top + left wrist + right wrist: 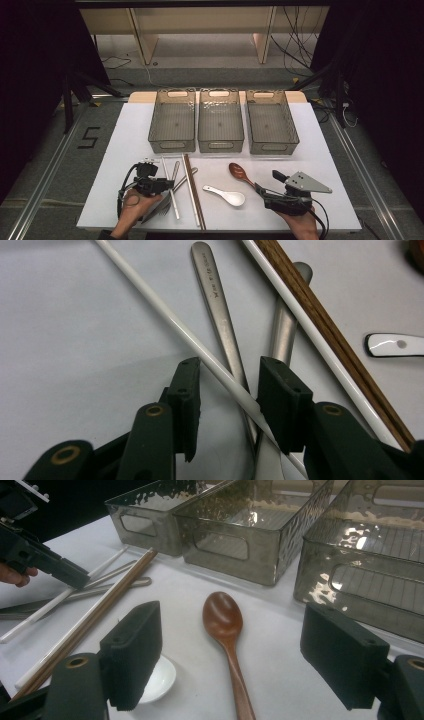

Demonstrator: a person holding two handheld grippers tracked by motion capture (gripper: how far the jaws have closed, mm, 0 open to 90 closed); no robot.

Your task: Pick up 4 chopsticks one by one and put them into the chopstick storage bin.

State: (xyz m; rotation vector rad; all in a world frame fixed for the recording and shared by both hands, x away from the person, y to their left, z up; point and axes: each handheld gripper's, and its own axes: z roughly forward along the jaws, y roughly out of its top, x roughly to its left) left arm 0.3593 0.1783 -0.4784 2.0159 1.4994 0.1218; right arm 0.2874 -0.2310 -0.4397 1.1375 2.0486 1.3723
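My left gripper (167,184) hovers low over a pile of cutlery at the table's front left. In the left gripper view its jaws (230,405) stand apart around a white chopstick (165,315) and a steel handle (215,295) that cross between them; neither pad presses on them. A second steel handle (285,325) and a wooden chopstick (315,305) lie just beside. My right gripper (268,182) is wide open at the front right, pointing at a brown wooden spoon (222,615) that lies on the table ahead of its pads (135,630). A white ceramic spoon (227,195) rests between the two grippers.
Three clear grey bins (171,145) (220,145) (272,146) stand side by side at the back of the white table (310,150), all without contents. Long wooden chopsticks (194,192) run from the bins toward the front edge. The table's front edge is close under both hands.
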